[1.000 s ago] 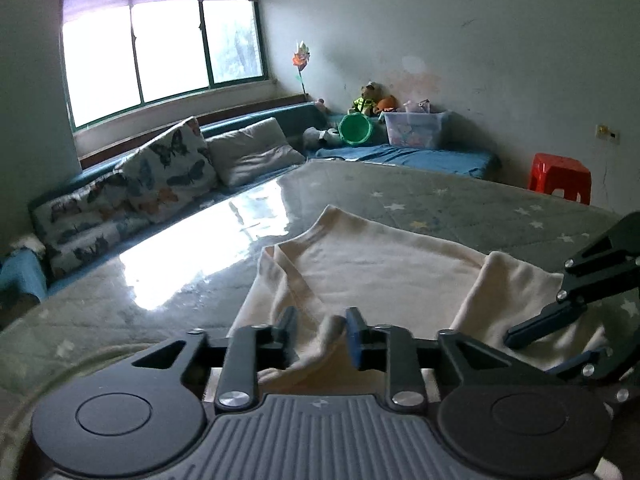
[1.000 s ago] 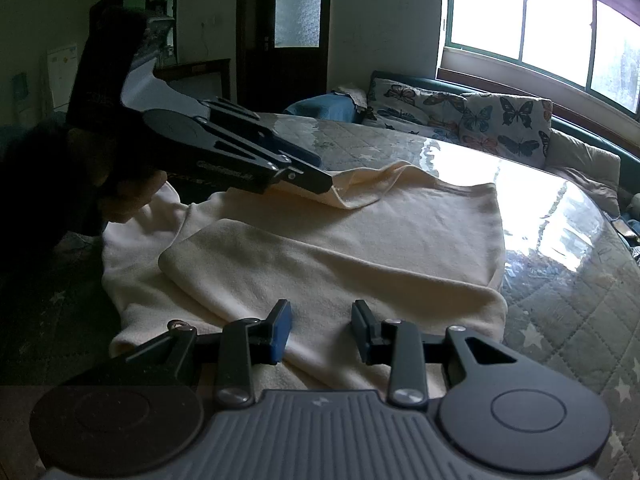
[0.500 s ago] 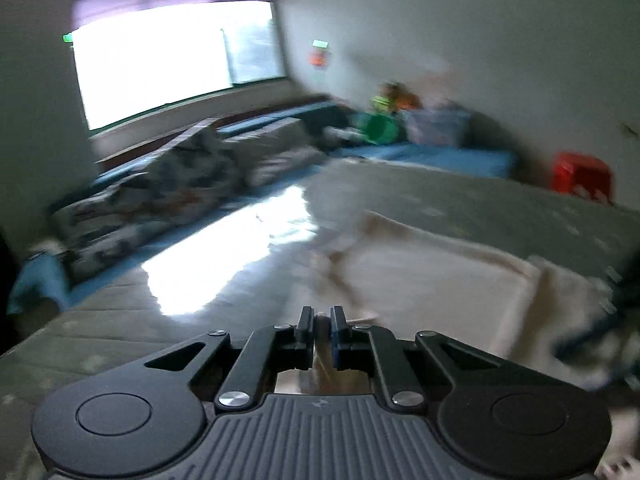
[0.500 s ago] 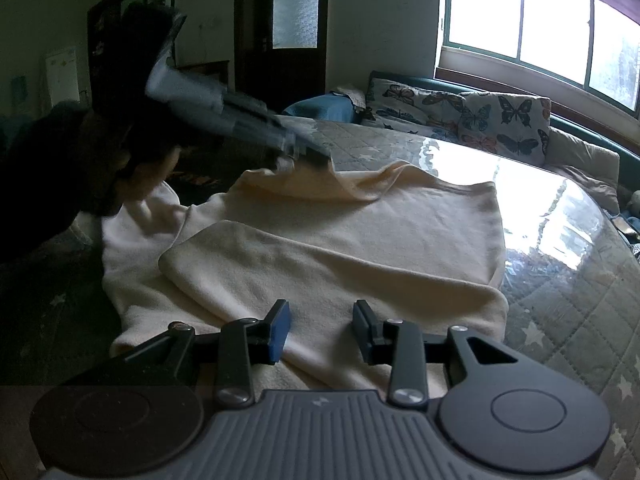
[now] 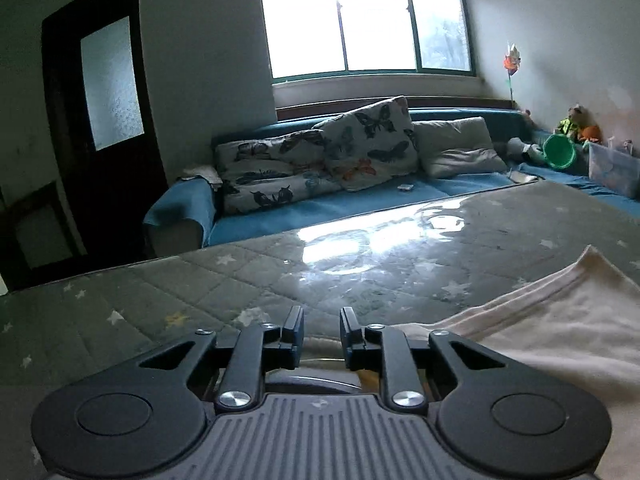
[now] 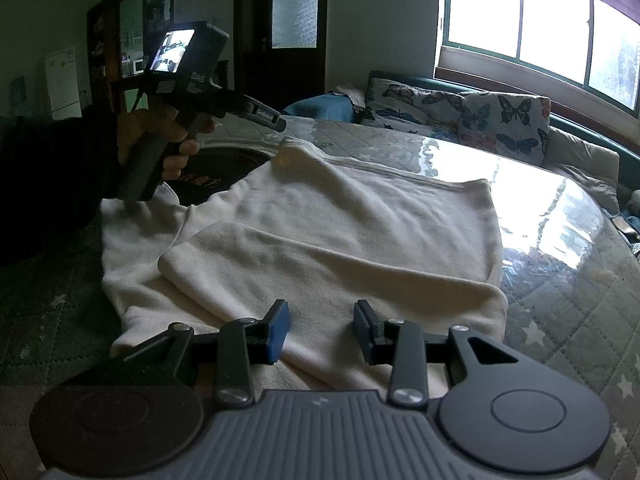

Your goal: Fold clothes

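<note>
A cream garment (image 6: 360, 216) lies spread on the table (image 6: 560, 280), with one sleeve (image 6: 320, 264) folded across its near part. In the left wrist view only its edge (image 5: 540, 320) shows, at the lower right. My left gripper (image 5: 322, 328) has its jaws opening a narrow way with nothing between them. In the right wrist view a hand (image 6: 160, 136) holds the left gripper (image 6: 276, 120) just above the garment's far left corner, apart from it. My right gripper (image 6: 322, 328) is open low over the folded sleeve, its pads off the cloth.
The table has a grey star-quilted cover under a glossy sheet (image 5: 200, 292). A dark round disc (image 6: 224, 168) lies by the garment's left edge. Beyond are a blue sofa with butterfly cushions (image 5: 320, 160), a dark door (image 5: 100, 120), a green bucket (image 5: 560, 152) and a plastic box (image 5: 612, 168).
The left gripper pinched the garment's edge, swung left with it, then let go; it now faces the sofa and door. The cloth corner lies on the table. The right gripper has stayed put.
</note>
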Action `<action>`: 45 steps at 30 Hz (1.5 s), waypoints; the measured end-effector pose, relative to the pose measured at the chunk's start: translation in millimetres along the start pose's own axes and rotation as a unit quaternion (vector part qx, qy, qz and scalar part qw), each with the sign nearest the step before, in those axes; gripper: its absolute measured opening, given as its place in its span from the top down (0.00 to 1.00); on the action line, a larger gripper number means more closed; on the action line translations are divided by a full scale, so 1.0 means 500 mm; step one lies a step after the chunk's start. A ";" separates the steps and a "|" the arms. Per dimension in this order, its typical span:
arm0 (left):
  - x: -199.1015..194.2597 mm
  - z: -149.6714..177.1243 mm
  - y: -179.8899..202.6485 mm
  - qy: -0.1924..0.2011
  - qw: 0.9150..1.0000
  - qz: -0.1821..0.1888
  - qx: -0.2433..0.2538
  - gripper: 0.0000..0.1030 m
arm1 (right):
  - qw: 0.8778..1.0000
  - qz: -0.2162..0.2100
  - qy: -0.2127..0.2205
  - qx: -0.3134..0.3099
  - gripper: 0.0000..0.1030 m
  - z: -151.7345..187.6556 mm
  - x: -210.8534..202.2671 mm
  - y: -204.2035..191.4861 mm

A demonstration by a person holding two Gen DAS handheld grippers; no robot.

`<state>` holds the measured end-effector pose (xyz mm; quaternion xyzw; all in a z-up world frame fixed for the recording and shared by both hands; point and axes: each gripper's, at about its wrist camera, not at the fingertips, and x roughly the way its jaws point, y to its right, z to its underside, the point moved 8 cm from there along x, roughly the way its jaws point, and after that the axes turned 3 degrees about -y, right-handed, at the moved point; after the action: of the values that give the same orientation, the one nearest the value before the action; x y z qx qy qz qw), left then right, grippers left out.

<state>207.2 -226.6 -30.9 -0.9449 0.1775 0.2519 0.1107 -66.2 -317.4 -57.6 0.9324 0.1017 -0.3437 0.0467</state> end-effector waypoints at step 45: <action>0.036 0.015 0.018 -0.095 0.993 0.062 -0.007 0.71 | 0.992 0.064 -0.045 0.096 0.61 -0.236 0.198 0.353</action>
<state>214.8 -237.6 -47.5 -0.9043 0.2231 0.3486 0.1050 121.0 -455.4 -29.2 0.9207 0.0058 -0.3898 -0.0165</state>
